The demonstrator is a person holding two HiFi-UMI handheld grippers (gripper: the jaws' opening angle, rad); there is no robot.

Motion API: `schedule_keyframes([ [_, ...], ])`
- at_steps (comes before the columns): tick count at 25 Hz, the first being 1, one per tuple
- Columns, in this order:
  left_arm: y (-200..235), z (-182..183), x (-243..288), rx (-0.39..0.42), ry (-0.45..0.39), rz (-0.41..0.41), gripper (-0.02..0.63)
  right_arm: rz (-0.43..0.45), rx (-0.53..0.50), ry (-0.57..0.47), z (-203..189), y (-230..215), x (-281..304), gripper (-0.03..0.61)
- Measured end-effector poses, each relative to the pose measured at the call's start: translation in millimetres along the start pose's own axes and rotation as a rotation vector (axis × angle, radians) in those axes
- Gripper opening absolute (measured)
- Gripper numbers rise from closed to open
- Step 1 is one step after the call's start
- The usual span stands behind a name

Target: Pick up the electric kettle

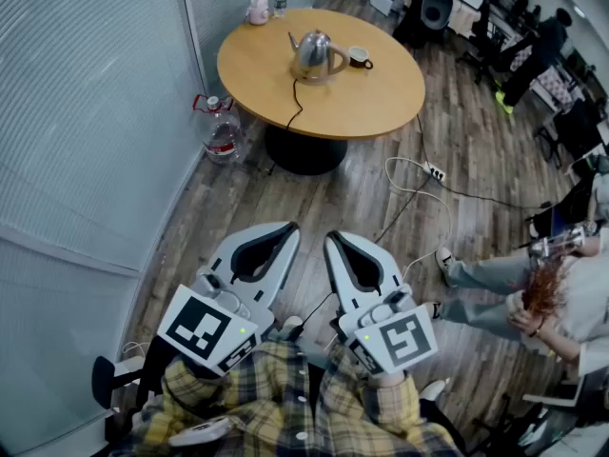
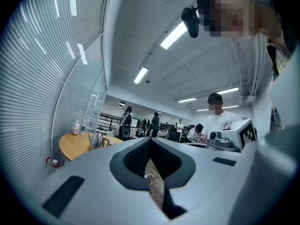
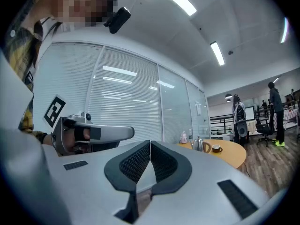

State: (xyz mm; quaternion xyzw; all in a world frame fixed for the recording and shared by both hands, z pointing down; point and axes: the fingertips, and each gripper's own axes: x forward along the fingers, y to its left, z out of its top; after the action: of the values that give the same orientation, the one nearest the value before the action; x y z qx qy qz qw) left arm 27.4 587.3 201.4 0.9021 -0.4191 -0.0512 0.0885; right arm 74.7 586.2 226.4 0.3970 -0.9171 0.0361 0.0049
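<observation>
Sitting on table (image 1: 381, 103), kettle (image 1: 317, 55) (edges clear); left hand-held gripper (image 1: 288, 229), right hand-held gripper (image 1: 333, 240) clenched.

Round wooden table (image 1: 381, 103), brown cup (image 1: 360, 58), floor water jug (image 1: 222, 131), power strip (image 1: 434, 171)

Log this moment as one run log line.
stage: before pickup | left gripper: shut, empty | right gripper: shut, empty | electric kettle: upright on round table, untouched, beside mug

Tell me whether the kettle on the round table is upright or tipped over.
Upright. The electric kettle stands on its base on the round table, spout angled upward, beside a cup.
</observation>
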Motion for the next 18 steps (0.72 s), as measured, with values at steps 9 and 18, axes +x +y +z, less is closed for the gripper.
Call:
schedule_keyframes([
  [9, -12, 0, 2, 0.008, -0.001, -0.006, 0.003, -0.005, 0.006, -0.011, 2, -3, -10, 0.034],
  [18, -28, -11, 4, 0.008, -0.01, 0.013, 0.003, 0.018, 0.008, -0.007, -7, -8, -29, 0.034],
])
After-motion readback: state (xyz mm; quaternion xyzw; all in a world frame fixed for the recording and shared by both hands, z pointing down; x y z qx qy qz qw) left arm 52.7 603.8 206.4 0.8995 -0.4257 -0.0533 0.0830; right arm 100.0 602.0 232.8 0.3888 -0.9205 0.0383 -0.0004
